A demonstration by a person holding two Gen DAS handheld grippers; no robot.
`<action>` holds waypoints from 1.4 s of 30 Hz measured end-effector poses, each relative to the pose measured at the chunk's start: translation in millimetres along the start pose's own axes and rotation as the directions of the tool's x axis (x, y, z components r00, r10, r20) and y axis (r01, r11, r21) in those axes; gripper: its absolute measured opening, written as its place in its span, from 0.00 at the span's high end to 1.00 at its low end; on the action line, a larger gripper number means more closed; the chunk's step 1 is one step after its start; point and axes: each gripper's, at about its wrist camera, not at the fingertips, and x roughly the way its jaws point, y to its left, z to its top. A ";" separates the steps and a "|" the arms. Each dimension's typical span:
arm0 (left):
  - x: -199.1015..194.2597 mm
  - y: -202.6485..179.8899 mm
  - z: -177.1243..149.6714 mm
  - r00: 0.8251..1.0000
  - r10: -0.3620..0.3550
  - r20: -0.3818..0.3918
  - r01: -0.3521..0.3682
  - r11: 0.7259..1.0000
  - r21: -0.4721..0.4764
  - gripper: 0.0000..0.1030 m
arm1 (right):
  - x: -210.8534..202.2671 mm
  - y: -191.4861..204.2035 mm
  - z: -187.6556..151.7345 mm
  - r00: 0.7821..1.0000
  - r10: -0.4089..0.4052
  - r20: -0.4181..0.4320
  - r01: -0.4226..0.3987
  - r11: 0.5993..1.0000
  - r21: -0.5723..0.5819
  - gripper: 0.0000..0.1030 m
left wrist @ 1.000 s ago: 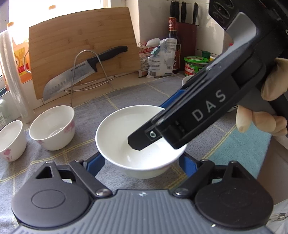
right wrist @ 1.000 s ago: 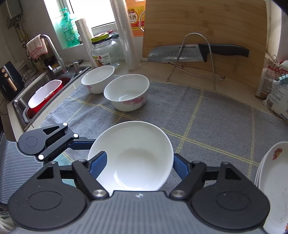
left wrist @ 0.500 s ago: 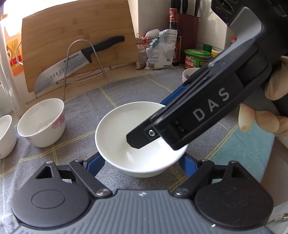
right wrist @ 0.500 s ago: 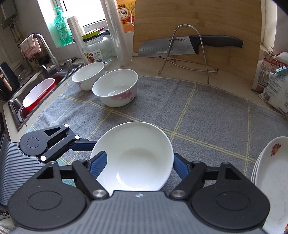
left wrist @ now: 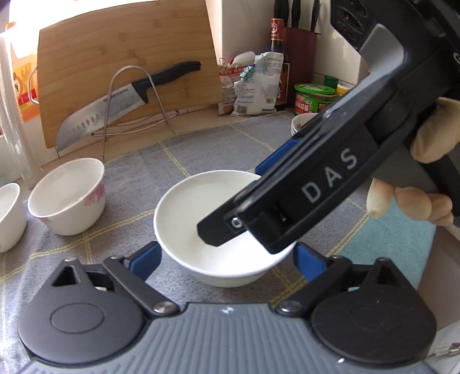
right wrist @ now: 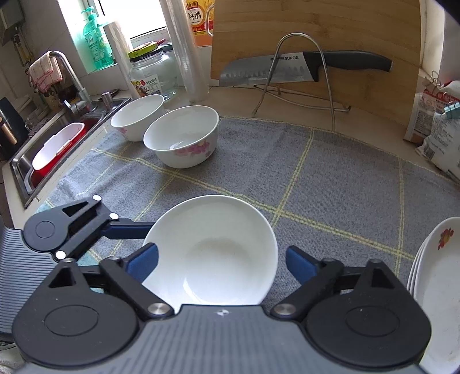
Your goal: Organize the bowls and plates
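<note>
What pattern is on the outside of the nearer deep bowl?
Pink flowers on white, on the deep bowl; clearest in the right wrist view.

Black grippers [left wrist: 227,257], blue-padded jaws

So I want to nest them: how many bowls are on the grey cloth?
3: a plain white bowl nearest, and two pink-flowered white bowls, one mid-cloth and one by the sink. More may be hidden.

Three bowls stood on the grey cloth: one plain white bowl [right wrist: 211,253] and two flowered bowls, one nearer [right wrist: 181,135] and one behind it [right wrist: 138,116]. One stack of flowered plates [right wrist: 437,287] lay at the right; how many plates was unclear. One knife [right wrist: 304,67], one cutting board [right wrist: 316,26] and one glass jar [right wrist: 152,73] were there.
</note>
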 end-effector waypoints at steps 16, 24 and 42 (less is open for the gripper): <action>-39.2 37.1 -22.2 0.996 0.093 -0.011 -0.094 0.994 -0.063 0.03 | -1.2 22.3 14.6 1.000 -0.009 0.026 0.010 0.999 -0.033 0.00; -53.0 66.9 -27.8 0.986 0.169 0.005 -0.168 0.980 -0.103 0.03 | 6.2 49.5 34.6 0.999 0.007 0.035 -0.004 0.995 -0.098 0.00; -30.1 121.9 -14.4 0.965 0.258 0.034 -0.250 0.956 -0.153 0.03 | 45.3 69.6 89.4 0.999 0.006 0.054 0.002 0.989 -0.151 0.00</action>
